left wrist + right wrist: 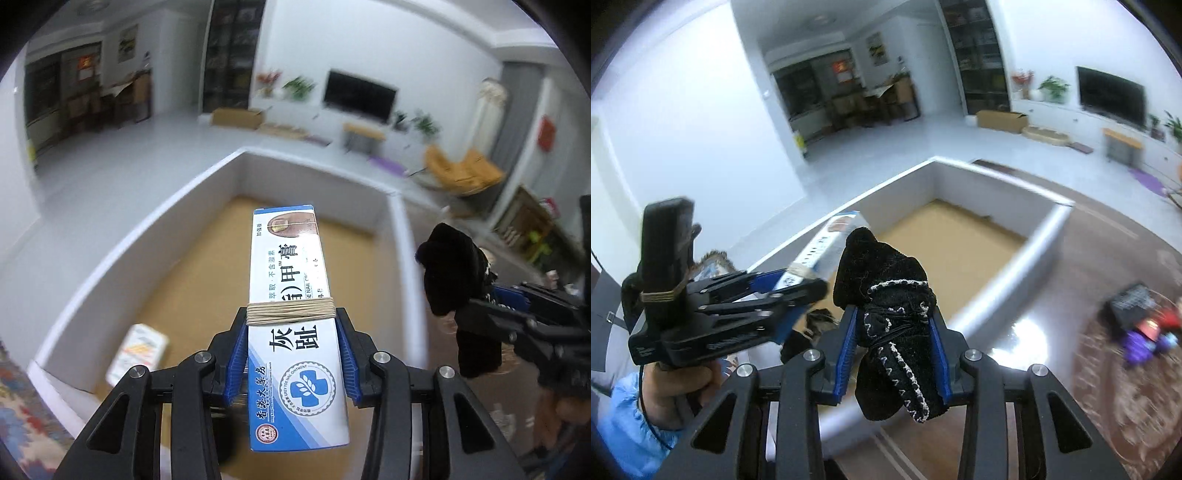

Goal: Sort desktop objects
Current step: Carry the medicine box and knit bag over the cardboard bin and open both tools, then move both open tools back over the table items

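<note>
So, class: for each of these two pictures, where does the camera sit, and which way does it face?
Left wrist: on the left gripper, looking down over the ointment box into the white bin; no body shows.
Right wrist: on the right gripper, looking past the black cloth pouch at the bin; the person's left hand shows.
Shared: bin, box, pouch, each other's gripper.

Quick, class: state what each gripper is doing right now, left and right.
Left gripper: closed on the blue and white ointment box.
Right gripper: closed on the black cloth pouch.

Cool indoor light; motion-blurred background; fisheye-dark corners.
</note>
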Demonstrator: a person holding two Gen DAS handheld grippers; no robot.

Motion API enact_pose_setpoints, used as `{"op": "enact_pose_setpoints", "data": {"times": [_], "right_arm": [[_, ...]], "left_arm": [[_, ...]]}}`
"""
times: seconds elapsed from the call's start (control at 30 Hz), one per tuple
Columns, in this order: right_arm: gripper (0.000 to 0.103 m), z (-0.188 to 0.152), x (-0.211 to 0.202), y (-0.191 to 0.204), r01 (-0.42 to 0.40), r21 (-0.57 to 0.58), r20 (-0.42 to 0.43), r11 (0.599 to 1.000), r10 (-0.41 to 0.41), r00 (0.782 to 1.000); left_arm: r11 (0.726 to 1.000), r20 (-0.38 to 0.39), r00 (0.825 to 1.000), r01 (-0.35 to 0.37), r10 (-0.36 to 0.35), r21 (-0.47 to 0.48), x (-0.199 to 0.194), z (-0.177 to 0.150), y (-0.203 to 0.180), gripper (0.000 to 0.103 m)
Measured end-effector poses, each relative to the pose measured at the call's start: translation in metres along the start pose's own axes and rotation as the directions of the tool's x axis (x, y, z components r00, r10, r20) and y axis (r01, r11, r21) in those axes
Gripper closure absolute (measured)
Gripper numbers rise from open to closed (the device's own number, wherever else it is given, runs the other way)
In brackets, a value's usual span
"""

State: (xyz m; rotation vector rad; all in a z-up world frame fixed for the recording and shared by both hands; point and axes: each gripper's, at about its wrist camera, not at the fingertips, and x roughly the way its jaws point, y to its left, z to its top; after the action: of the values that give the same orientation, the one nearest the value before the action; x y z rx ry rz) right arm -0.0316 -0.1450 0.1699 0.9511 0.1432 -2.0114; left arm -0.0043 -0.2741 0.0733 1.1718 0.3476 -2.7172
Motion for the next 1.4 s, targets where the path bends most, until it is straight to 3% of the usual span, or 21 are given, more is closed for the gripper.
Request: {"op": "enact_pose_setpoints", "data": {"times": [0.1, 0.2, 0.23, 0.27, 0.3, 0.33, 0.4, 0.5, 0.57, 0.63, 0.73, 0.83, 0.9, 0.97, 1.1, 1.2, 1.33, 1.4], "right_arm": [[0.060, 0.003, 0.047, 0.017, 0.031, -0.034, -0.068, 0.999, -0.033, 0.997], [0.036, -0.006, 0.085, 0.020, 0.067, -0.059, -0.136, 0.996, -0.074, 0.988], [0.036, -0.009, 0.086, 0.017, 0.069, -0.051, -0.135, 0.996, -0.075, 0.988], [0.036, -0.011, 0.084, 0.015, 0.063, -0.039, -0.123, 0.997, -0.067, 0.990], [0.032, -0.014, 0.079, 0.009, 0.050, -0.027, -0.103, 0.998, -0.052, 0.993], [0.026, -0.018, 0.067, 0.002, 0.046, -0.015, -0.068, 0.999, -0.047, 0.997], [0.016, -0.023, 0.044, -0.009, 0.070, -0.005, 0.000, 0.998, -0.070, 0.998], [0.000, -0.044, 0.004, -0.038, 0.156, 0.004, 0.105, 0.988, -0.156, 0.982], [0.000, -0.072, -0.017, -0.063, 0.257, 0.005, 0.109, 0.967, -0.255, 0.961], [0.000, -0.103, -0.025, -0.097, 0.363, 0.004, 0.054, 0.932, -0.362, 0.930], [0.000, -0.157, -0.037, -0.156, 0.508, -0.004, -0.062, 0.861, -0.507, 0.860], [0.000, -0.202, -0.069, -0.206, 0.619, 0.004, -0.112, 0.786, -0.614, 0.781], [0.000, -0.221, -0.088, -0.231, 0.649, 0.049, -0.137, 0.760, -0.638, 0.758], [0.000, -0.236, -0.102, -0.249, 0.654, 0.103, -0.153, 0.749, -0.638, 0.755], [0.000, -0.249, -0.124, -0.259, 0.643, 0.182, -0.167, 0.744, -0.622, 0.765], [0.000, -0.248, -0.121, -0.265, 0.638, 0.199, -0.179, 0.744, -0.613, 0.770], [0.000, -0.250, -0.126, -0.270, 0.583, 0.282, -0.190, 0.762, -0.551, 0.813], [0.000, -0.251, -0.127, -0.271, 0.593, 0.290, -0.193, 0.751, -0.561, 0.805]], "left_arm": [[0.998, -0.099, 0.993, -0.060, 0.058, -0.011, 0.028, -0.002, 0.019, 0.057], [0.988, -0.255, 0.956, -0.153, 0.143, -0.021, 0.064, -0.012, 0.033, 0.048], [0.988, -0.258, 0.958, -0.146, 0.129, -0.047, 0.063, -0.012, 0.036, 0.047], [0.988, -0.239, 0.964, -0.139, 0.120, -0.065, 0.059, -0.012, 0.038, 0.042], [0.987, -0.211, 0.969, -0.145, 0.127, -0.073, 0.053, -0.012, 0.038, 0.029], [0.985, -0.178, 0.974, -0.158, 0.142, -0.074, 0.045, -0.013, 0.038, 0.025], [0.984, -0.119, 0.981, -0.164, 0.155, -0.072, 0.030, -0.017, 0.031, 0.023], [0.991, -0.050, 0.991, -0.124, 0.122, -0.056, 0.008, -0.023, 0.007, 0.023], [0.995, -0.006, 0.996, -0.093, 0.093, -0.028, -0.006, -0.025, -0.006, 0.023], [0.999, 0.048, 0.998, -0.033, 0.031, 0.023, -0.023, -0.030, -0.037, 0.023], [0.991, 0.090, 0.993, 0.073, -0.083, 0.110, -0.044, -0.036, -0.086, 0.016], [0.966, 0.104, 0.977, 0.166, -0.189, 0.197, -0.051, -0.052, -0.142, 0.000], [0.946, 0.083, 0.966, 0.221, -0.247, 0.239, -0.045, -0.064, -0.174, 0.000], [0.924, 0.014, 0.961, 0.261, -0.275, 0.281, -0.027, -0.080, -0.210, 0.000], [0.908, -0.108, 0.971, 0.239, -0.214, 0.344, 0.040, -0.112, -0.265, 0.000], [0.905, -0.139, 0.980, 0.187, -0.144, 0.381, 0.079, -0.122, -0.285, 0.000], [0.909, -0.152, 0.982, 0.160, -0.108, 0.384, 0.113, -0.119, -0.300, 0.000], [0.908, -0.145, 0.986, 0.138, -0.086, 0.395, 0.126, -0.111, -0.306, 0.000]]}}
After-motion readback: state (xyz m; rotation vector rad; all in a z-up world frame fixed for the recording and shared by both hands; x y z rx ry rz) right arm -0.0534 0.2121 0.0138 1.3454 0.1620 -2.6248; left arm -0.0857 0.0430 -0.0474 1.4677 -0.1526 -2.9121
